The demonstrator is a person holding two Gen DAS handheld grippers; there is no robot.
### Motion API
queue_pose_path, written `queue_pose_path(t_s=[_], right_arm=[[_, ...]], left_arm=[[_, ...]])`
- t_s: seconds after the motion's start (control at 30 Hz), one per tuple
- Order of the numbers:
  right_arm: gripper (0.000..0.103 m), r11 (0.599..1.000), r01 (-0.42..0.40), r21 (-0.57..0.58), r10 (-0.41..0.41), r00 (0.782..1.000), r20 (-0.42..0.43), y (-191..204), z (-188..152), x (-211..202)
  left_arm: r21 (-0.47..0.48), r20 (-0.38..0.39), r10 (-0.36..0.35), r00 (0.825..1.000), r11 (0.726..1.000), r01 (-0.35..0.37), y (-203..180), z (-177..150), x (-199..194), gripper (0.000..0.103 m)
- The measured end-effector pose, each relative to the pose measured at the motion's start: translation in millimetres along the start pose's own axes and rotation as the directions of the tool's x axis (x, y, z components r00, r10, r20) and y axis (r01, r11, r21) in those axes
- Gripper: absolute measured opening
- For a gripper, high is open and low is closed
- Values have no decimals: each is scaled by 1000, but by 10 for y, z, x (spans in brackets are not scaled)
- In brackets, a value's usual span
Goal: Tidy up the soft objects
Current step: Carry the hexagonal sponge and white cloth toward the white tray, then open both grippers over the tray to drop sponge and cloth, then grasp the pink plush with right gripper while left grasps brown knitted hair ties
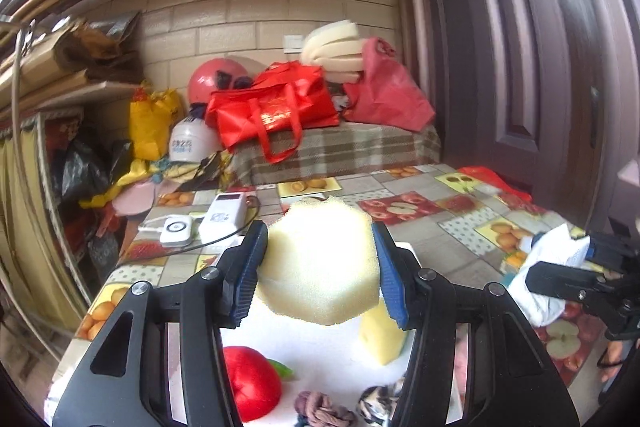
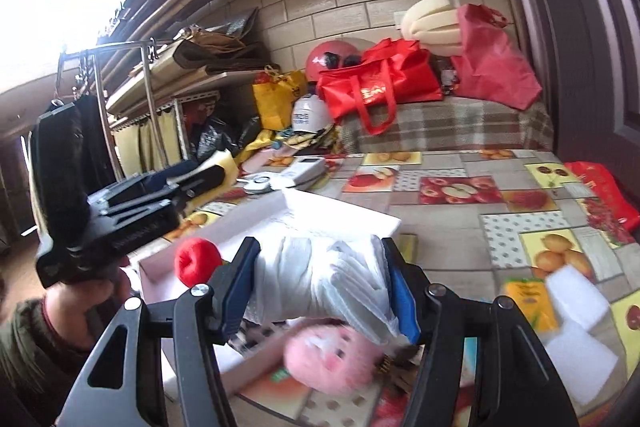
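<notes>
Foam-yellow sponge block (image 1: 320,263) sitting pinched between the left gripper (image 1: 320,267) jaws, hovering above the white tray (image 1: 320,355), well clear of its floor. Folded white cloth bundle (image 2: 320,279) being squeezed between the right gripper (image 2: 320,283) jaws, carried over the tabletop (image 2: 460,223) with a pink fluffy toy (image 2: 332,359) just below at 6 o'clock.

Risking a slip: sponge compressing unevenly, possibly popping out toward 12 o'clock. Cloth layers fanning loose at 4 o'clock, likely sliding free if tilted. Crowding also a concern, with a red plush apple (image 1: 252,383), a second sponge (image 1: 380,339) and rolled socks (image 1: 320,407) already filling the tray, so dropping in carelessly perhaps knocking them out.
</notes>
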State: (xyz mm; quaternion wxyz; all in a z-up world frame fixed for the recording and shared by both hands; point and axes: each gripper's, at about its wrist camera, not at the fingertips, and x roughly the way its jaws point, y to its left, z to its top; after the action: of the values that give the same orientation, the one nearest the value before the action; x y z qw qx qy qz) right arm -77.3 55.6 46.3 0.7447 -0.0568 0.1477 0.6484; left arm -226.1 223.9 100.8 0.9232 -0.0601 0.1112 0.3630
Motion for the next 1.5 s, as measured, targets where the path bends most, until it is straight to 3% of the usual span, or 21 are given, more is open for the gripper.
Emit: queue_pose_path(t_s=[0.13,0.27,0.63,0.73,0.8,0.83,0.87,0.93,1.03,1.07,1.1,1.4,1.5], right_arm=[[61,999,-45,13,45,998,-34,121,143,271],[61,999,-36,-22,34,997,-63,235,217,522],[64,997,-15,80,30,981,-189,219,213,1170],[67,996,-2,87,19,981,-191,236,190,1204],[76,994,2,105,19,979,-203,199,187,1229],[83,993,4,118,21,978,-207,173,182,1236],[83,992,5,122,20,979,-204,161,180,1227],[84,994,4,114,17,982,-186,172,181,1176],[92,996,-1,87,15,986,-165,239,188,1106],[101,997,-2,74,14,988,-157,274,193,1082],[103,999,-1,54,9,989,-145,316,191,1038],[103,998,-7,-59,3,998,-66,473,167,686],[103,993,35,-117,-34,999,10,432,111,380]], left_arm=[[-134,-15,42,999,990,-44,309,-27,111,52],[-144,-21,35,999,989,-38,342,-131,188,53],[-204,-33,13,999,979,-19,516,-232,223,54],[-207,-19,24,1000,978,-27,515,-235,198,54],[-240,0,12,1000,971,-12,567,-256,170,59],[-254,6,10,1000,967,-8,589,-264,155,66],[-270,13,15,1000,963,-11,610,-275,142,82],[-286,26,28,999,958,-19,625,-270,118,103],[-285,90,60,994,958,-32,621,-258,0,103],[-282,118,74,990,959,-38,614,-251,-50,103],[-276,140,88,986,960,-46,607,-249,-90,103],[-243,156,89,984,969,-50,530,-262,-176,103],[-224,172,48,984,975,-8,467,-268,-214,103]])
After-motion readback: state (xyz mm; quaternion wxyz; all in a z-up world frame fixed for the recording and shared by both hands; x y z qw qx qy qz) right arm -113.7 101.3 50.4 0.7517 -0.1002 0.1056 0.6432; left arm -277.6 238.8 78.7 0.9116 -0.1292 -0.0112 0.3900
